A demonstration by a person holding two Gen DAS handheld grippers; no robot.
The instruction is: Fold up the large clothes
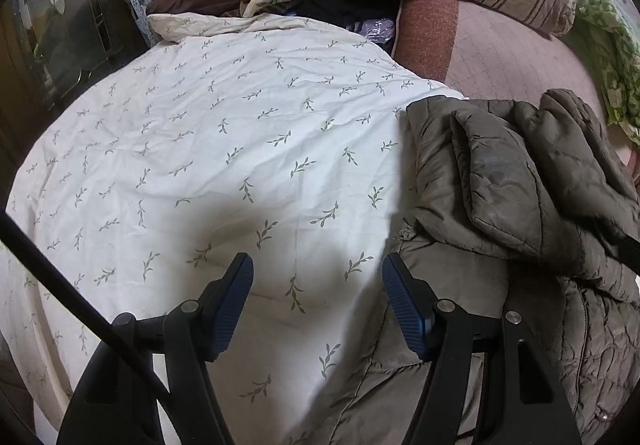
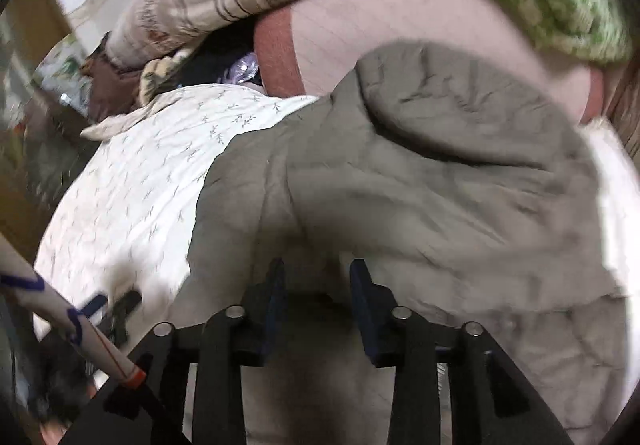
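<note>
Mid-fold: olive-grey quilted padded jacket [image 1: 520, 181] bunched on leaf-print white quilt [image 1: 224, 133].
Left gripper [image 1: 318, 299] spread, empty; right gripper [image 2: 318, 309] parted over jacket, pinching nothing. Next, probably: re-grip an edge.

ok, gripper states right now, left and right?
Left gripper: open, empty, over the cream leaf-print sheet.
Right gripper: open, jaws apart over the olive quilted jacket, not gripping it.

Both wrist views look steeply down, close over the bed [image 1: 168, 149]; both share the jacket [image 2: 400, 185] and sheet.
</note>
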